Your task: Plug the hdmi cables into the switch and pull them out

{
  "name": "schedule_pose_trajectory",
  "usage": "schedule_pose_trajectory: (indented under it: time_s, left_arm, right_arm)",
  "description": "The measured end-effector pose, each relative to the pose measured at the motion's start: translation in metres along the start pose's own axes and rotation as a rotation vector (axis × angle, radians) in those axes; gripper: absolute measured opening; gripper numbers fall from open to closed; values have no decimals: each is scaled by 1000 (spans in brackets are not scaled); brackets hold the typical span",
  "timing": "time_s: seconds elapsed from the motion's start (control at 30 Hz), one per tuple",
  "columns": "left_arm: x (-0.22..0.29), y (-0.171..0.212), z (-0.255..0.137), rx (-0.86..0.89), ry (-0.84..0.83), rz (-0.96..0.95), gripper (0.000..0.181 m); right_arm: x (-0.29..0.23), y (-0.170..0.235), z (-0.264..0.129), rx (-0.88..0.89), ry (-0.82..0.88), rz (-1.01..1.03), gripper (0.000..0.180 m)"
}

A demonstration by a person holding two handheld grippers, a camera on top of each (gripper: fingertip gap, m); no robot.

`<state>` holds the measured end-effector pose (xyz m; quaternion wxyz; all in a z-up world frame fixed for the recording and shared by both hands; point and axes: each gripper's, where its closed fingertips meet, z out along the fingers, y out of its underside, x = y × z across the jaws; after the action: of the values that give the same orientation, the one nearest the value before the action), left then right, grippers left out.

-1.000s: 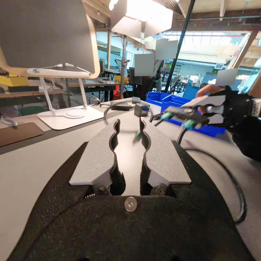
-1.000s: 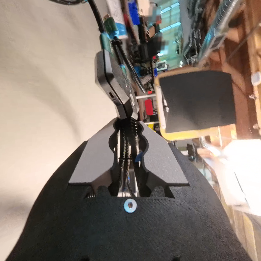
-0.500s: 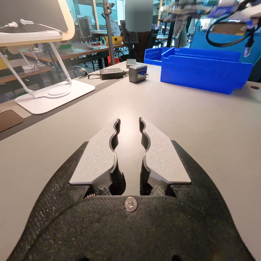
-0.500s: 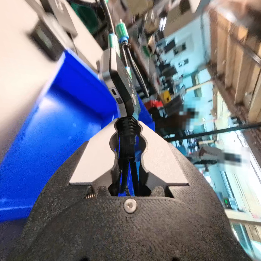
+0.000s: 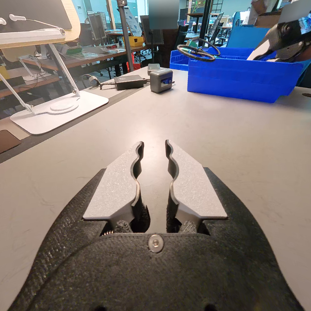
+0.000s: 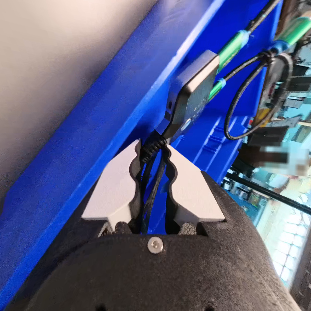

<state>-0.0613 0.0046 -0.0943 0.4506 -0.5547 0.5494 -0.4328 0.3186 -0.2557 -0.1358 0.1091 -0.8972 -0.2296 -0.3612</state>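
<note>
My right gripper (image 6: 153, 144) is shut on the ribbed black cable (image 6: 151, 148) that comes out of the dark grey switch (image 6: 193, 94). The switch hangs tilted inside the blue bin (image 6: 101, 117). Green HDMI plugs (image 6: 234, 45) sit in its far end, and a thin black cable loop (image 6: 235, 104) trails beside it. In the left wrist view, black cable loops (image 5: 196, 53) stick up over the bin's rim (image 5: 235, 79), and the right gripper's white finger (image 5: 259, 50) dips into the bin. My left gripper (image 5: 154, 144) is open and empty, low over the grey table (image 5: 202, 143).
A white stand base (image 5: 58, 111) stands at the left. A black power adapter (image 5: 128, 82) and a small grey box (image 5: 161, 80) lie at the table's far edge. A second blue bin (image 5: 178, 58) is behind the first. A brown mat (image 5: 6, 141) is far left. Some 45 cm of space lies between my two pairs of fingers.
My right gripper has carried the switch and its cables from over the table into the blue bin. My left gripper has stayed open and empty, now lower over the table.
</note>
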Motion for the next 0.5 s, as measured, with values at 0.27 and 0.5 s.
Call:
schedule_pose_trajectory:
  time_s: [0.27,0.5]
  left_arm:
    - [7,4,3,-30,29,5,26]
    - [11,7,4,-54,34,6,27]
  right_arm:
    - [-30,-10,12,105,-264,29,29]
    - [-3,-13,-36,389,-378,240,39]
